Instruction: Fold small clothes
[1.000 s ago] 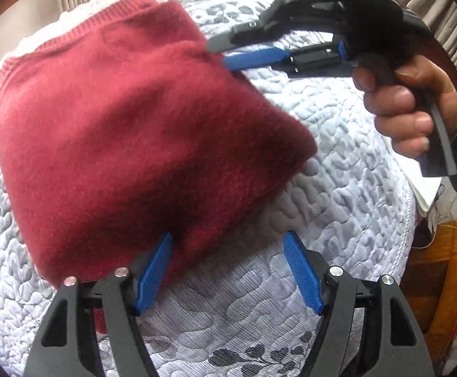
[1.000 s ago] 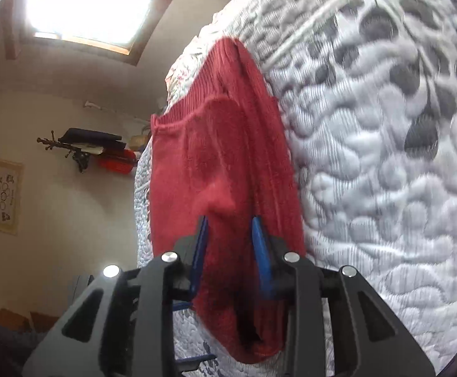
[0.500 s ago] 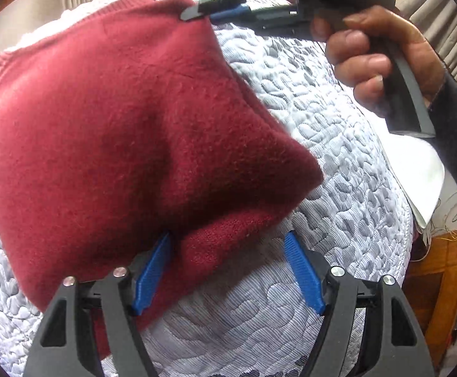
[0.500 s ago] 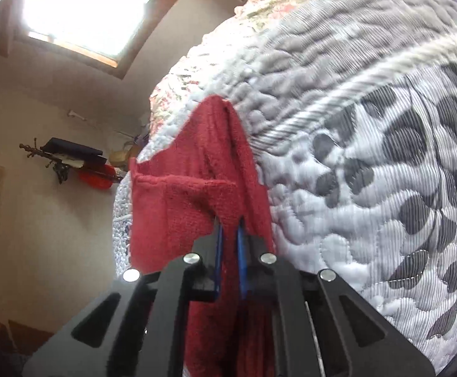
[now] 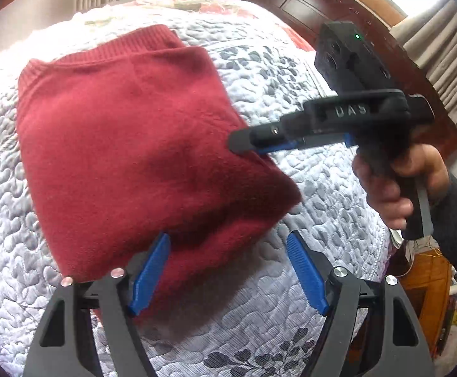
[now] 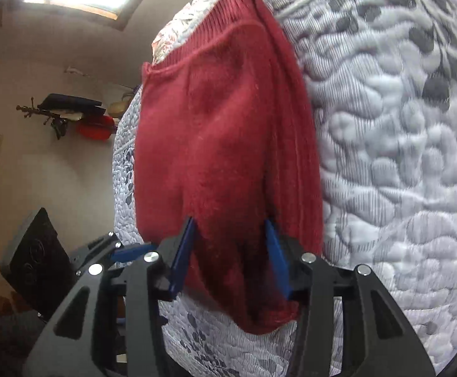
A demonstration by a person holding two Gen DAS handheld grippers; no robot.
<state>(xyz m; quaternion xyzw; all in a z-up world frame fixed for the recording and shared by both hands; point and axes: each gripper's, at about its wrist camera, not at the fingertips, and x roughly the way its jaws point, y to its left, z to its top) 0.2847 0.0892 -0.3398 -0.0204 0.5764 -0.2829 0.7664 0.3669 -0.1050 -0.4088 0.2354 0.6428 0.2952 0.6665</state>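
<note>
A dark red knit garment lies folded in a rough square on the quilted bedspread. My left gripper is open at the garment's near edge; its left finger overlaps the red fabric and its right finger rests over bare quilt. A hand holds my right gripper at the garment's right edge. In the right wrist view my right gripper stands open, with the edge of the garment lying between its blue pads. Part of the left gripper shows at the lower left.
The grey-and-white quilt covers the whole bed. A dark wooden headboard stands behind, curtains at the right, and a wooden cabinet beside the bed. A wall rack holds dark and red items.
The right gripper, shut on the garment's far right corner half a second ago, has come back along the right edge and opened. The garment now lies flatter.
</note>
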